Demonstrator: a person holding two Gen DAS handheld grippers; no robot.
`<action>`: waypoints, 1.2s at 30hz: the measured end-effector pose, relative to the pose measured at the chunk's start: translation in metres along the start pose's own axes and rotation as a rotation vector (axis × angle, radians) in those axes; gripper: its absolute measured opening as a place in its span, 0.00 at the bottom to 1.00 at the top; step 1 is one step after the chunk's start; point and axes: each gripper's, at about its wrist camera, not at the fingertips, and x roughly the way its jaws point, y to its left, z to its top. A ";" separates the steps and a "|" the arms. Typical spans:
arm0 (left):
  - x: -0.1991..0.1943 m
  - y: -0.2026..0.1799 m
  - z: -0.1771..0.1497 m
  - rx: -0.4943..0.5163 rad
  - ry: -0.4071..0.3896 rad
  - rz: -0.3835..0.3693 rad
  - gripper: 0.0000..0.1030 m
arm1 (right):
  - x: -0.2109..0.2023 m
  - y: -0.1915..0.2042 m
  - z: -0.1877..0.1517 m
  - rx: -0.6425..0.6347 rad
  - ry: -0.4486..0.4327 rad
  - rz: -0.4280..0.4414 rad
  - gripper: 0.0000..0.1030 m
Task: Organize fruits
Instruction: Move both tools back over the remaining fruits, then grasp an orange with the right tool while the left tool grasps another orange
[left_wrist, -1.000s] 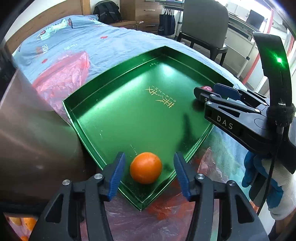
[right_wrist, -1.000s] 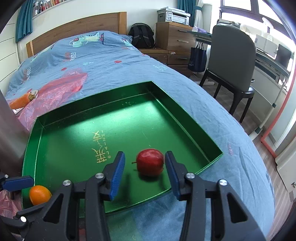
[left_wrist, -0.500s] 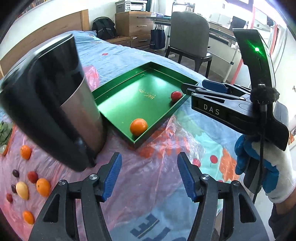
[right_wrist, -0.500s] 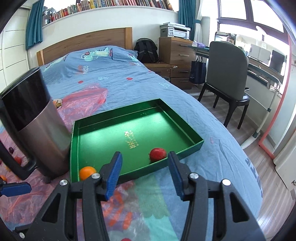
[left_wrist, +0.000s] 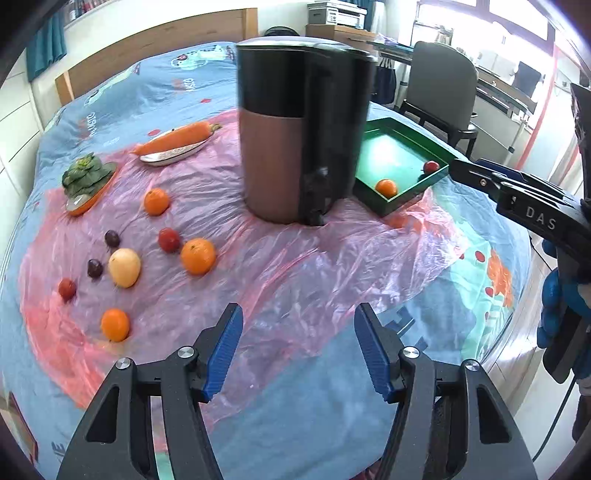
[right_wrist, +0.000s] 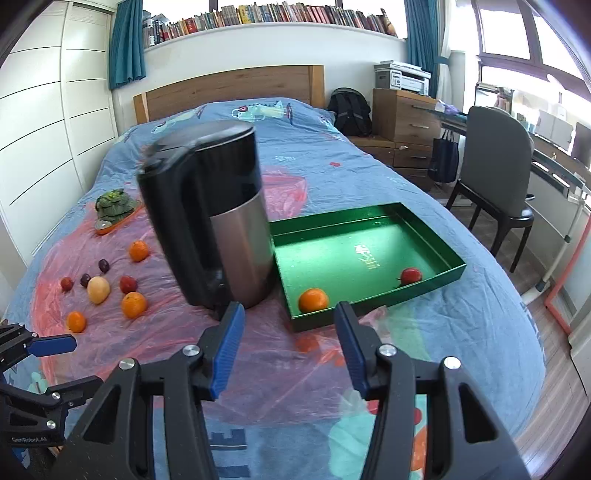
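**Fruit on the bed: two pieces trayed, the rest loose**

While both hand-held tools hang clear above the bedspread, neither carries anything. The left gripper (left_wrist: 298, 347) has its blue-padded fingers spread with only plastic sheet showing between them; the right gripper (right_wrist: 289, 350) likewise stands apart and empty, and its black body juts in from the right edge of the left wrist view, held by a hand in a blue-and-white glove (left_wrist: 561, 317).

- Shallow green metal tray (right_wrist: 430, 282) — lies on the blue bedspread, just right of the kettle. Contents: one round orange (right_wrist: 313, 300) in the near left corner and one small red apple (right_wrist: 410, 275) against the near wall, well apart. Most of the floor is bare, so there is room for all that remains.
- Tall steel-and-black electric kettle (right_wrist: 221, 229) — upright on the pink plastic sheet (left_wrist: 295, 266), between tray and loose fruit; likely an obstacle to be reached around, not part of the sorting.
- Loose fruit on the sheet, left of the kettle — three more oranges (left_wrist: 198, 256), a pale yellow round fruit (left_wrist: 124, 267), small red ones (left_wrist: 169, 240) and dark plum-like ones (left_wrist: 112, 238), spread out singly, presumably for one-at-a-time picking.
- Two small dishes beyond — one bears a long orange carrot (left_wrist: 177, 137), the other a leafy green vegetable (left_wrist: 86, 175); not fruit, and probably meant to stay.

Judged from this layout, the sorting is at an early stage.
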 end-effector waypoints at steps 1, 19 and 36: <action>-0.003 0.009 -0.005 -0.014 -0.001 0.011 0.55 | -0.002 0.008 -0.001 -0.003 0.000 0.010 0.66; -0.001 0.130 -0.059 -0.219 0.011 0.122 0.55 | 0.028 0.137 -0.012 -0.143 0.095 0.192 0.66; 0.073 0.226 -0.062 -0.397 0.087 0.117 0.55 | 0.172 0.224 -0.016 -0.195 0.250 0.289 0.71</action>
